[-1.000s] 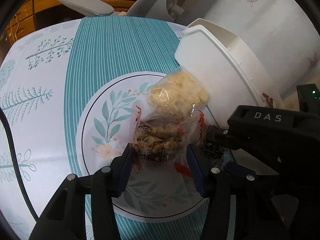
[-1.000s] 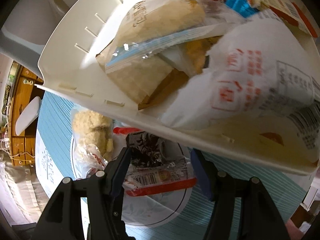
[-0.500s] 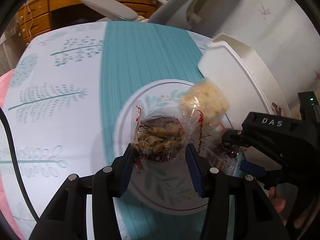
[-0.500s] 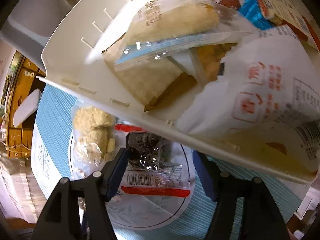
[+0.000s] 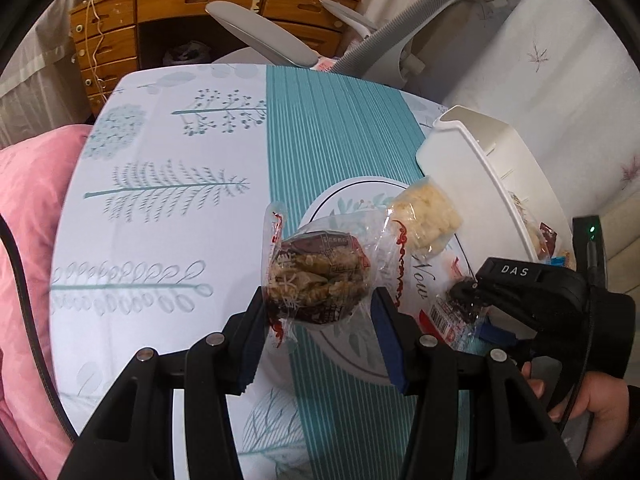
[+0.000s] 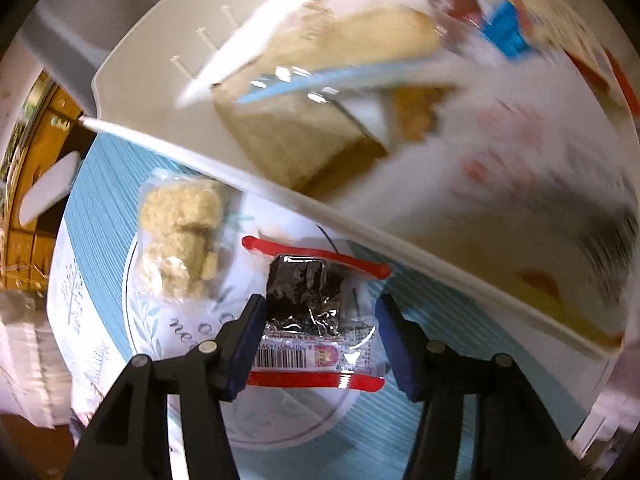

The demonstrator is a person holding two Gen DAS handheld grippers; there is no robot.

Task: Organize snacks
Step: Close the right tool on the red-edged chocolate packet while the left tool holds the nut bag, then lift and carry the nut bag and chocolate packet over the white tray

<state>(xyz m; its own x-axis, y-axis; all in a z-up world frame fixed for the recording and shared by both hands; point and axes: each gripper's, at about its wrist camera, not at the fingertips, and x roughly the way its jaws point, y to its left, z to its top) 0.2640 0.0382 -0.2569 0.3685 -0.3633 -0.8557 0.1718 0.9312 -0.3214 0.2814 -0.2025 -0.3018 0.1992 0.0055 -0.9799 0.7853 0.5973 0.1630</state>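
Item: nut-brittle packet (image 5: 316, 276), pinched in my left gripper (image 5: 320, 332), beside white bin (image 5: 472, 168). Right fingers (image 6: 246, 344) closing round dark packet (image 6: 308, 300) (not yet gripped). Next: drop into bin.

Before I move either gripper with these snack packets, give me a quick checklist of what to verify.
1. Left gripper clamped on the nut packet: ok.
2. Right gripper gripping the dark packet: not ok; jaws closing, packet between them, not clearly pinched.
3. Room in the white bin: cannot tell; contents blurred.
4. Pale puff packet put away: not ok; lies on the table beside the bin.
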